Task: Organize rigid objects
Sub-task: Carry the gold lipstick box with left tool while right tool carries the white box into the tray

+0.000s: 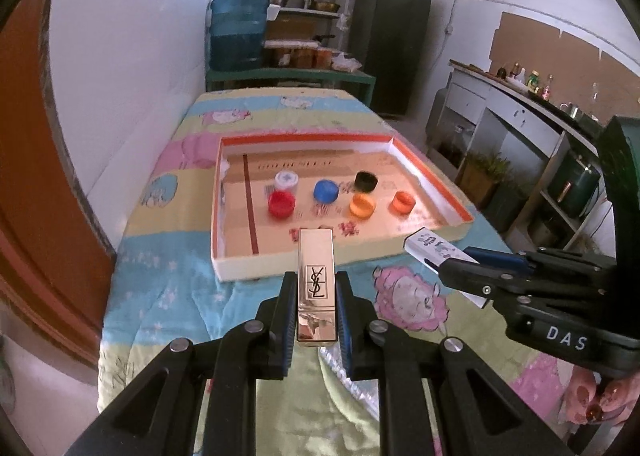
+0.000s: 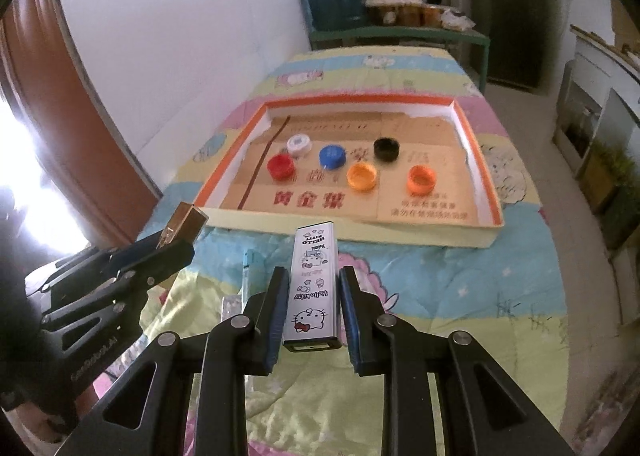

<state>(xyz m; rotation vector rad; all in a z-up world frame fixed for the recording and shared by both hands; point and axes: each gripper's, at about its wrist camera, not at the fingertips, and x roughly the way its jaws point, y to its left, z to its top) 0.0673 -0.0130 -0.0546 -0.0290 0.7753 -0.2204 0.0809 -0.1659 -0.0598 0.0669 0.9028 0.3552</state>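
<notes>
Above the near part of the quilt-covered table (image 1: pixel 160 296), the left gripper (image 1: pixel 316 296) is clamped tight on a glossy gold rectangular lipstick case (image 1: pixel 315 276), its blue-lined pads pressing both long sides. Beside it the right gripper (image 2: pixel 314 296) grips a white cartoon-printed rectangular tin (image 2: pixel 314 284) lengthwise, jaws narrowly apart around it. A slim pale-blue stick (image 2: pixel 252 272) lies on the quilt just left of that tin. Farther out, a shallow cardboard tray with orange-trimmed walls (image 2: pixel 480 159) sits mid-table, holding six plastic bottle caps: white (image 2: pixel 299 144), red (image 2: pixel 281 166), blue (image 2: pixel 332 156), black (image 2: pixel 387 148), yellow-orange (image 2: pixel 362 175) and orange (image 2: pixel 421 178), all apart from each other.
</notes>
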